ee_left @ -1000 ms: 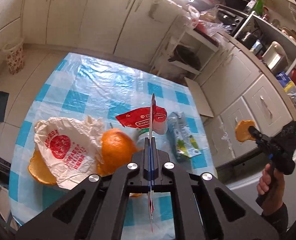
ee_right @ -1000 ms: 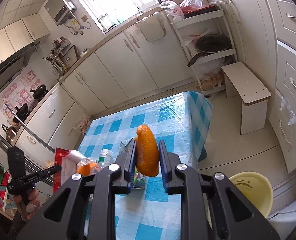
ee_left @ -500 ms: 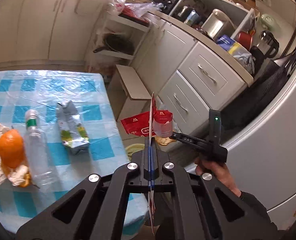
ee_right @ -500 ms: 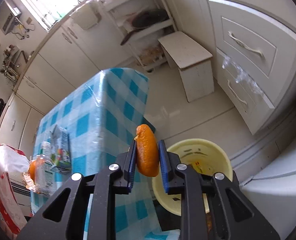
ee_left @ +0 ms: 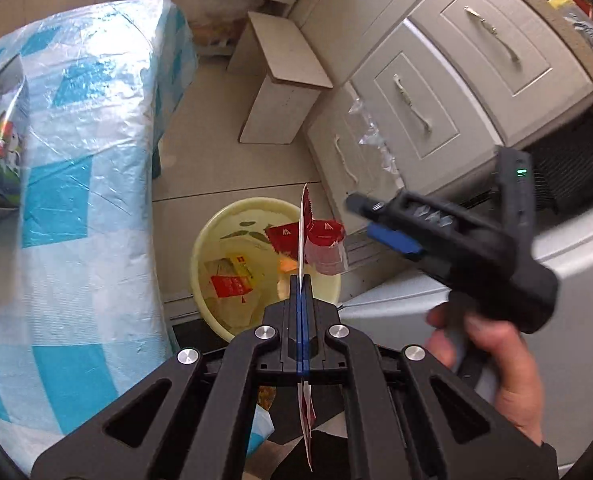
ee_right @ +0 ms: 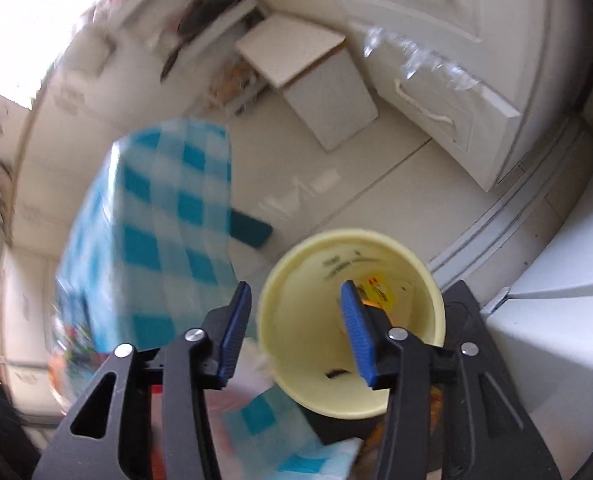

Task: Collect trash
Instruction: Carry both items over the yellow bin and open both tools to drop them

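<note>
Both tools are matte black plastic with triangular cut-outs in their linkage arms and round silver screw heads at the pivots. The left tool (ee_left: 301, 280) carries thin blue pads on its two fingers. The right tool (ee_right: 296, 334) has ribbed blue pads (ee_right: 356, 340) on broad black fingers; seen from the left wrist view at about 3 o'clock, its body is a black pistol-shaped housing with a small green light (ee_left: 521, 171) glowing on its upright back part. A bare hand (ee_left: 492, 364) wraps the handle.
</note>
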Action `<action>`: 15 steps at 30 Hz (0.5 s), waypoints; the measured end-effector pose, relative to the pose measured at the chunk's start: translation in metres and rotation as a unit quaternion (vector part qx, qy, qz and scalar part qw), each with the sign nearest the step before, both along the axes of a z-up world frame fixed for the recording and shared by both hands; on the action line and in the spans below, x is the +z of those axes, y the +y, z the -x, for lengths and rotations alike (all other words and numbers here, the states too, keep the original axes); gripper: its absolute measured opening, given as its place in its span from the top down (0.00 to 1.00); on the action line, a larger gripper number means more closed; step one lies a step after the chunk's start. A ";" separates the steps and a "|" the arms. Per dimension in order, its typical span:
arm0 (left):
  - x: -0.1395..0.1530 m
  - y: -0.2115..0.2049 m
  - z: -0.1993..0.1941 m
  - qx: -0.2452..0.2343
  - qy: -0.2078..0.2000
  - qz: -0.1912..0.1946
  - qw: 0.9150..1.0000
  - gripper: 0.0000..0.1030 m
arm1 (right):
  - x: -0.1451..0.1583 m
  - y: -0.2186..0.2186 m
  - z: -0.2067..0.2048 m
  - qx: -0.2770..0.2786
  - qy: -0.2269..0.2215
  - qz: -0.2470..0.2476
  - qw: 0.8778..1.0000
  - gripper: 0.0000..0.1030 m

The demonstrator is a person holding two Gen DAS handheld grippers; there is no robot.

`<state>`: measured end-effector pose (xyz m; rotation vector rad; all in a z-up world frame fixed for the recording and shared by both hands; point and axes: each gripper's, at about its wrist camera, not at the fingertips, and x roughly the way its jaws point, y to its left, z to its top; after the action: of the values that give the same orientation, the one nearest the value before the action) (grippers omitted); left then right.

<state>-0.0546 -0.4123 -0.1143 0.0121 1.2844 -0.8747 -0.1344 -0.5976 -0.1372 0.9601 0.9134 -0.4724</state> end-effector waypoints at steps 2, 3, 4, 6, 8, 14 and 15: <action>-0.011 -0.011 -0.002 0.006 0.005 -0.013 1.000 1.00 | 0.018 -0.006 0.009 -0.017 -0.045 -0.006 0.999 0.50; -0.017 -0.018 -0.003 0.008 0.007 -0.022 1.000 1.00 | 0.028 -0.006 0.010 -0.019 -0.065 -0.003 0.998 0.49; -0.021 -0.022 -0.004 0.009 0.007 -0.027 1.000 1.00 | 0.039 -0.004 0.012 -0.017 -0.085 0.001 0.996 0.46; -0.030 -0.034 -0.008 0.012 0.009 -0.039 0.999 0.99 | 0.054 -0.003 0.011 -0.012 -0.112 0.010 0.994 0.44; -0.041 -0.045 -0.010 0.014 0.012 -0.056 0.998 0.99 | 0.064 -0.001 0.008 -0.004 -0.127 0.017 0.992 0.43; -0.055 -0.059 -0.009 0.014 0.003 -0.090 0.996 0.74 | 0.074 -0.001 0.000 0.004 -0.147 0.004 0.989 0.42; -0.052 -0.056 -0.007 0.014 -0.005 -0.089 0.996 0.68 | 0.077 -0.001 0.000 0.004 -0.152 0.004 0.988 0.42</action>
<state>-0.0475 -0.4687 -0.1668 0.1402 1.3467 -0.7331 -0.1346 -0.5985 -0.0606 0.9886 0.6381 -0.3112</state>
